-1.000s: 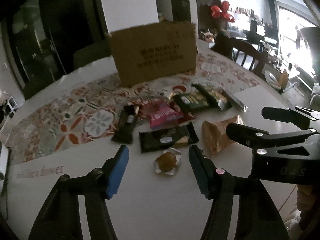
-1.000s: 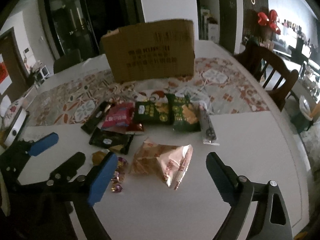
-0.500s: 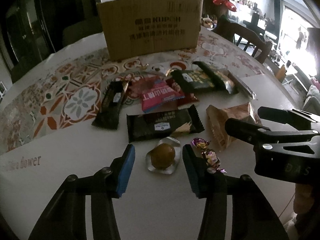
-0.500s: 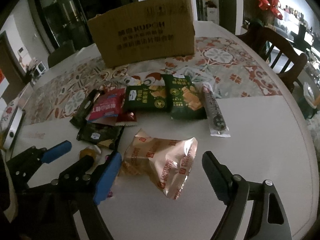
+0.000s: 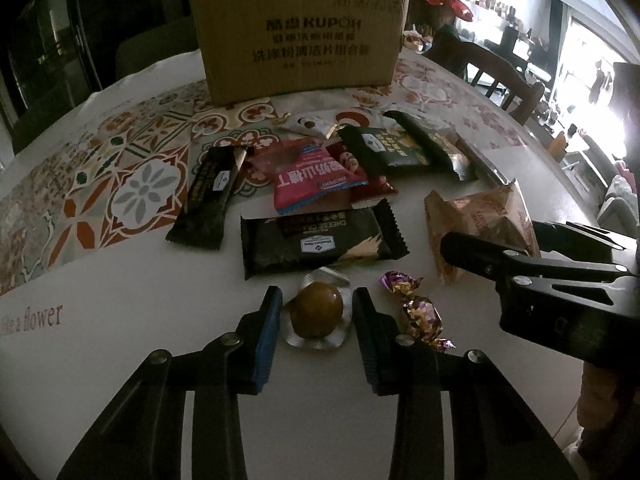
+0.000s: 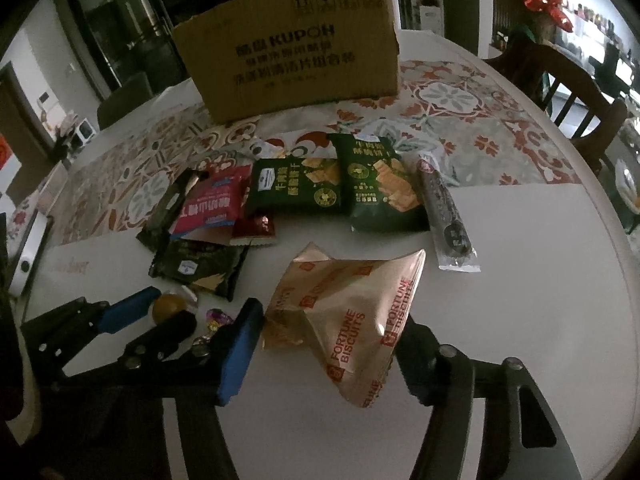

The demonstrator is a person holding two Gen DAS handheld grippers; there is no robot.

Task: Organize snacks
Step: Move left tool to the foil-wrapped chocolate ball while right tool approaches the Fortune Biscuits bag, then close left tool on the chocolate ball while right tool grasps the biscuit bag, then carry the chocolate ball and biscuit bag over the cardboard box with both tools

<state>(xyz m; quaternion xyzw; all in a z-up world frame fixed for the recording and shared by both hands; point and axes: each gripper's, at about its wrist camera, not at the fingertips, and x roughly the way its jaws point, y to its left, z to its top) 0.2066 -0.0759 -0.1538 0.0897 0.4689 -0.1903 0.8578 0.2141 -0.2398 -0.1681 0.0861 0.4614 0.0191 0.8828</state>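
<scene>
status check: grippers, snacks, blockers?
Left gripper closing around round brown snack. Right gripper closing around Fortune Biscuits bag. Purple candy close alongside.

Brown cardboard box [image 5: 298, 36], rose-gold biscuit bag [image 6: 352, 312], floral-tiled tablecloth [image 5: 120, 168], blue gripper pads [image 5: 266, 328]

Both wrist views sit close above the white table [image 5: 120, 360], angled steeply down and forward toward the cardboard box [image 5: 298, 36]. Left view looks from the left; right view from the right. Shared: snack spread, Fortune Biscuits bag [image 6: 352, 312], box.
</scene>
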